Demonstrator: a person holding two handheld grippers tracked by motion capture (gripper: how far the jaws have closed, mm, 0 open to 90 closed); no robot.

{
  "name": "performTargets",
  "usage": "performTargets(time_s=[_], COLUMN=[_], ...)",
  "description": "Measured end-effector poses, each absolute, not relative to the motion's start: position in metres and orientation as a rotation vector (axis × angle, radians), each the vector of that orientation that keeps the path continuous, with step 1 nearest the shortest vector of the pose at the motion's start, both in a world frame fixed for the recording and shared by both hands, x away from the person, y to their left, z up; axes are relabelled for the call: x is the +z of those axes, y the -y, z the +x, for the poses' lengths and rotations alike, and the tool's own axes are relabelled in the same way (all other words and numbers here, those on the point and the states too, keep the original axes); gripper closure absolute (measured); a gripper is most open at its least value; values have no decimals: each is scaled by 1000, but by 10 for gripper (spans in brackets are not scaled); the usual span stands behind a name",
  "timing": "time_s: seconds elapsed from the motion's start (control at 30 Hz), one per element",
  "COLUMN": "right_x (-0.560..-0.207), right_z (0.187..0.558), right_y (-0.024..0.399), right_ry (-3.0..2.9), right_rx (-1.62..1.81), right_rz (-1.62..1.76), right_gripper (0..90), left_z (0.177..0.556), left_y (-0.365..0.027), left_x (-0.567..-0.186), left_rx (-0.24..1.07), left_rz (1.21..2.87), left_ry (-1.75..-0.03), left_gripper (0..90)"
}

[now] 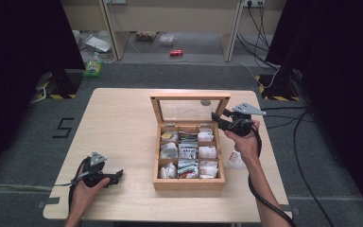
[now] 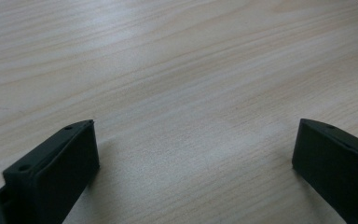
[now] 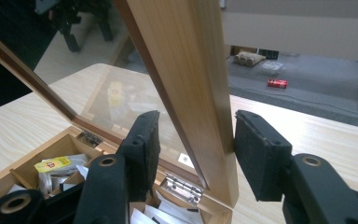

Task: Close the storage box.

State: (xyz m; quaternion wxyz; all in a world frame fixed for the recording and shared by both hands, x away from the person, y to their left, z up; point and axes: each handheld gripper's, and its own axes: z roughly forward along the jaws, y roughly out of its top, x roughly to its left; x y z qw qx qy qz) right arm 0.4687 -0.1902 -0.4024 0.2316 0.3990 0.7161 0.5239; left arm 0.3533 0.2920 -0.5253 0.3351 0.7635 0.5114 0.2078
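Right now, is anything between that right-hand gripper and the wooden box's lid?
Nothing visible. The right gripper already has its fingers on either side of the lid frame's side rail, just above the hinge. Small gaps show, so it is not clamped.

A light wooden table [image 1: 123, 123] carries an open wooden box [image 1: 189, 182] and a small packet [image 1: 235, 160].

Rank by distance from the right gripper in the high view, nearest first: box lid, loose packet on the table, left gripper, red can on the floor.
1. Box lid: its right frame edge sits between the right gripper jaws.
2. Loose packet: on the table, right of the box.
3. Red can on the floor behind the table and left gripper at the near-left: too close to call.
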Motion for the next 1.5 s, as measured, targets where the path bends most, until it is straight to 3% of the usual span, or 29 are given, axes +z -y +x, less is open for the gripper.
performTargets(time_s=[0.23, 1.5], right_x=[-401, -397], right_z=[462, 413], right_y=[197, 203], right_ry=[-1960, -2046], right_rx=[1476, 1457], right_rz=[1133, 1061], right_gripper=[545, 514], left_z=[353, 353], left_y=[-292, -292], left_x=[-525, -525], left_rx=[542, 543], left_rz=[1992, 1991], left_ry=[-1334, -1335], left_gripper=[0, 0])
